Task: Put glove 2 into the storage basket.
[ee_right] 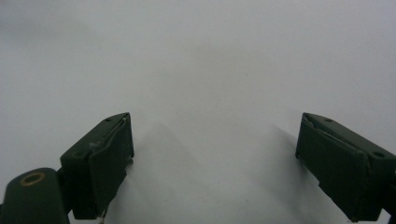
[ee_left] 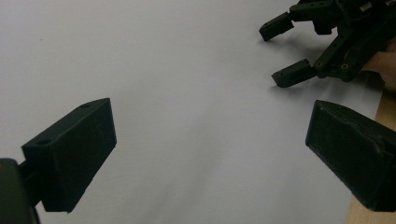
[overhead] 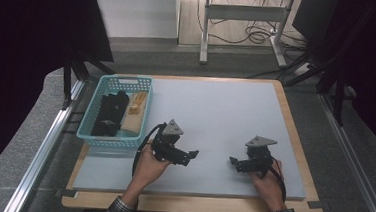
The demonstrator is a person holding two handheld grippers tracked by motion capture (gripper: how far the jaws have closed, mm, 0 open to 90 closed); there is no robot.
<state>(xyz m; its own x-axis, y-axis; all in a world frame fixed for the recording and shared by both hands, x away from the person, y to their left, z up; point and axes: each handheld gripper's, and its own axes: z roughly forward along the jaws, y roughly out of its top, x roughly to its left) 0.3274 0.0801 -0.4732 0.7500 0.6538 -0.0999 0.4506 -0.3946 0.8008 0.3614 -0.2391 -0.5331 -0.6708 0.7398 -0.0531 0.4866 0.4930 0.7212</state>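
Both black two-jaw tongs rest released on the pale grey counter (overhead: 226, 108), near edge: left tongs (overhead: 191, 156) just right of the turquoise plastic basket (overhead: 93, 135), right tongs (overhead: 233, 163) facing them, apart.

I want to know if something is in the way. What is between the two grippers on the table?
Nothing: between the left gripper and the right gripper there is bare grey table, as the high view shows. The left gripper view shows the same bare stretch.
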